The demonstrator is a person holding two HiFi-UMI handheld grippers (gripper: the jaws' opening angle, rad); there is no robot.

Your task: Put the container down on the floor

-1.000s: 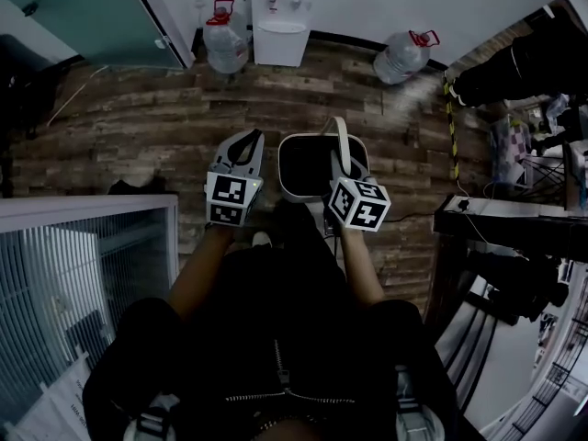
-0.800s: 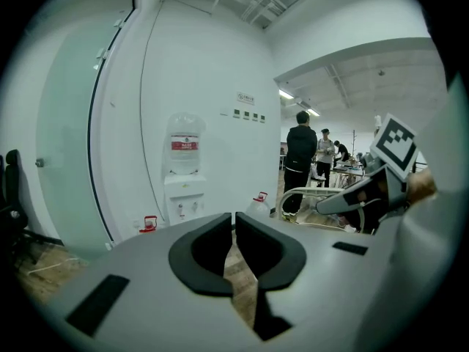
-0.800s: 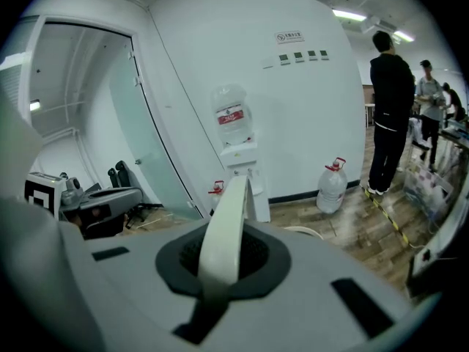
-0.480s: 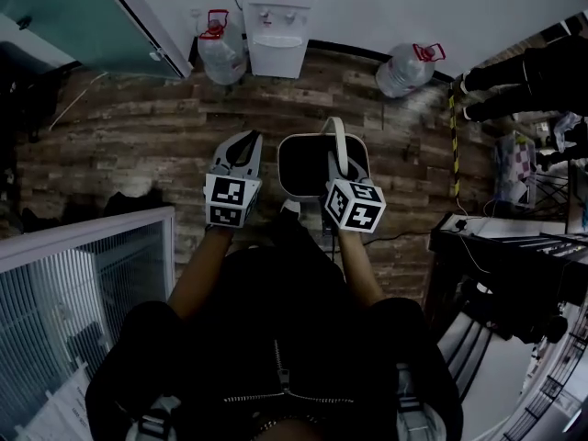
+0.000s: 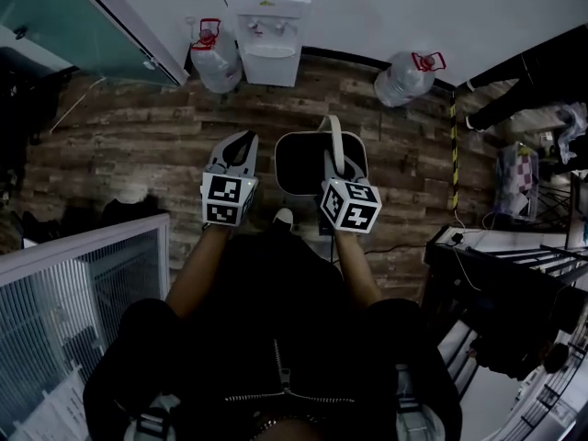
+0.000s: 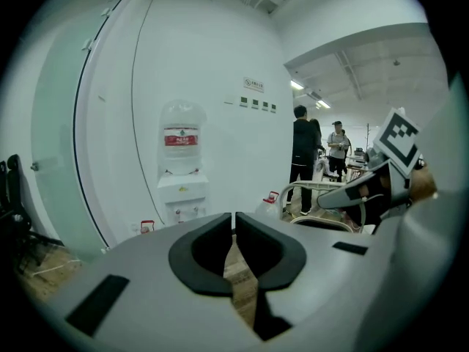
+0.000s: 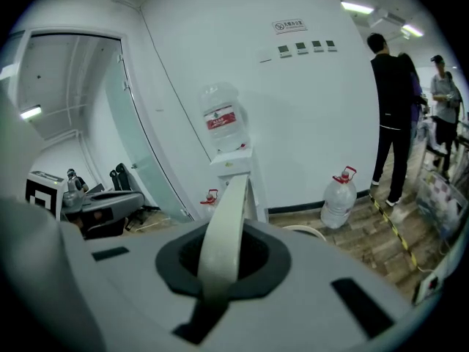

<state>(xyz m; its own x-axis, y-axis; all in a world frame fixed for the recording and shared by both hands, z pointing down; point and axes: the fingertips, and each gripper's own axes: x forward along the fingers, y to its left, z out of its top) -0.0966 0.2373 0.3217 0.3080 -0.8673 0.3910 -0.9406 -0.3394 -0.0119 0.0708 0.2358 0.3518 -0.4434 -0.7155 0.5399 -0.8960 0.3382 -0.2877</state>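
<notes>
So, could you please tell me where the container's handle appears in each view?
Head view: handle at centre, arching over the container, clamped by the right gripper.
Left gripper view: pale arch right of centre.
Right gripper view: centre, rising between the closed jaws.
Shared landmark: the water dispenser by the white wall.

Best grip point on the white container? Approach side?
The handle at its top, coming in from the person's side: the band arches clear above the container rim, leaving room for jaws. The right gripper is shut on it there.
</notes>
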